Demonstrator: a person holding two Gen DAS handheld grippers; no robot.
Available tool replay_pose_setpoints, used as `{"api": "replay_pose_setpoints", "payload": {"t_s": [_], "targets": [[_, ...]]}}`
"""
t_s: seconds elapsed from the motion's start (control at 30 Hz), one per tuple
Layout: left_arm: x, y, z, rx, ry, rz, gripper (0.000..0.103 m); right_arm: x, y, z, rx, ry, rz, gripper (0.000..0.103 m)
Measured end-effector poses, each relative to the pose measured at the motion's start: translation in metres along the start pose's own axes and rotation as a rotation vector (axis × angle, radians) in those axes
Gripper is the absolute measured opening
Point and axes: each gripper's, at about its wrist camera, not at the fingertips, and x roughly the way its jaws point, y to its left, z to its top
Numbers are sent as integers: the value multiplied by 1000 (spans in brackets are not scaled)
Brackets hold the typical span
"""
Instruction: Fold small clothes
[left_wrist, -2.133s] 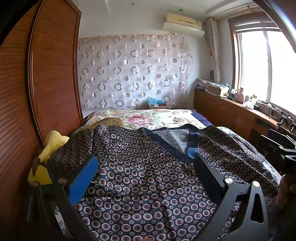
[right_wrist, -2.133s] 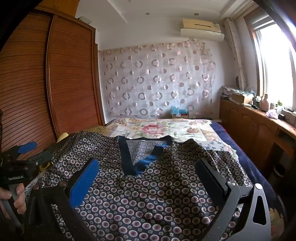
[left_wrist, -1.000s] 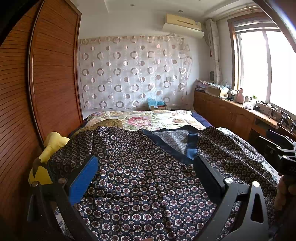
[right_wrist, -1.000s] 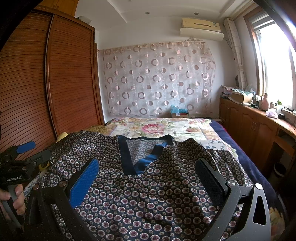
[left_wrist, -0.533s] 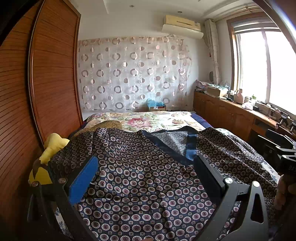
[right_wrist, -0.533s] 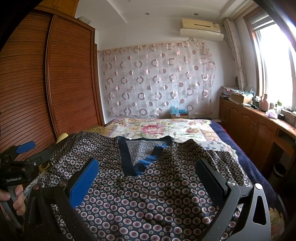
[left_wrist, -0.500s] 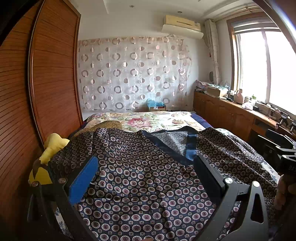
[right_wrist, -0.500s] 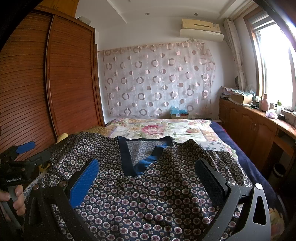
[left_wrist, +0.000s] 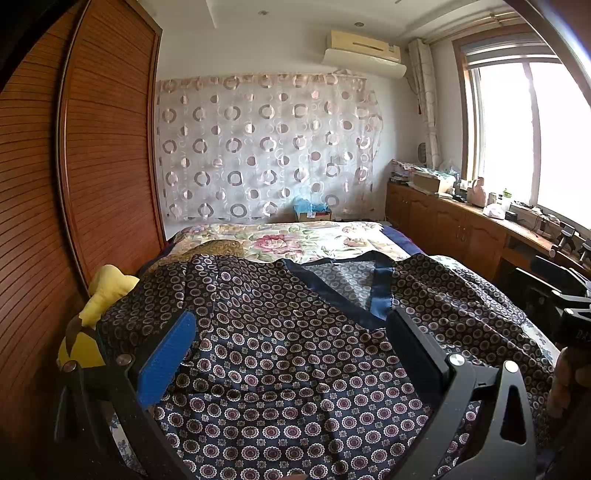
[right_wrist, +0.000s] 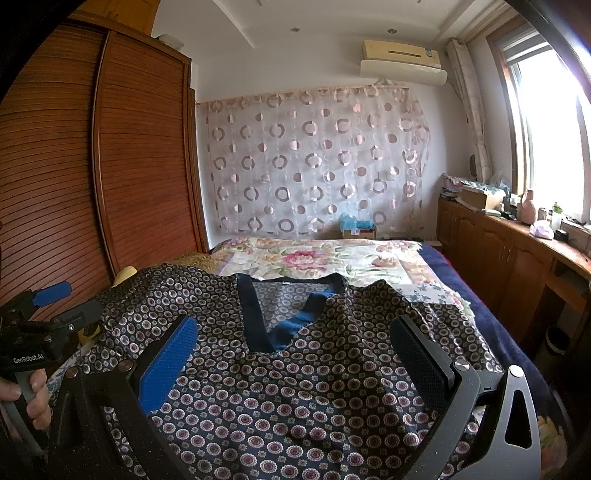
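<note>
A dark navy top with a small round floral print (left_wrist: 280, 354) lies spread on the bed, its blue-trimmed V neckline (left_wrist: 369, 288) pointing toward me. It also fills the right wrist view (right_wrist: 295, 384), with the neckline (right_wrist: 291, 317) in the middle. My left gripper (left_wrist: 291, 343) is open and empty, held just above the near part of the top. My right gripper (right_wrist: 295, 350) is open and empty over the same cloth, to the right of the left one. The left gripper's body shows at the left edge of the right wrist view (right_wrist: 40, 332).
The bed has a floral cover (left_wrist: 303, 240) beyond the top. A wooden wardrobe (left_wrist: 92, 166) stands on the left, with a yellow cloth (left_wrist: 99, 295) at the bed's left edge. A wooden counter (right_wrist: 517, 243) with clutter runs under the window on the right.
Almost nothing has changed. Both grippers stay open over the top, with only a slight shift of the views.
</note>
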Motion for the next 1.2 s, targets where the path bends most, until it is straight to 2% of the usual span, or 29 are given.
{"api": "replay_pose_setpoints", "payload": {"t_s": [0.97, 1.2], "targets": [[-10, -2, 0, 1, 8, -5, 103, 2, 2, -2, -4, -1, 6, 103], [3, 20, -10, -14, 40, -18, 103, 9, 5, -6, -14, 18, 28, 103]]}}
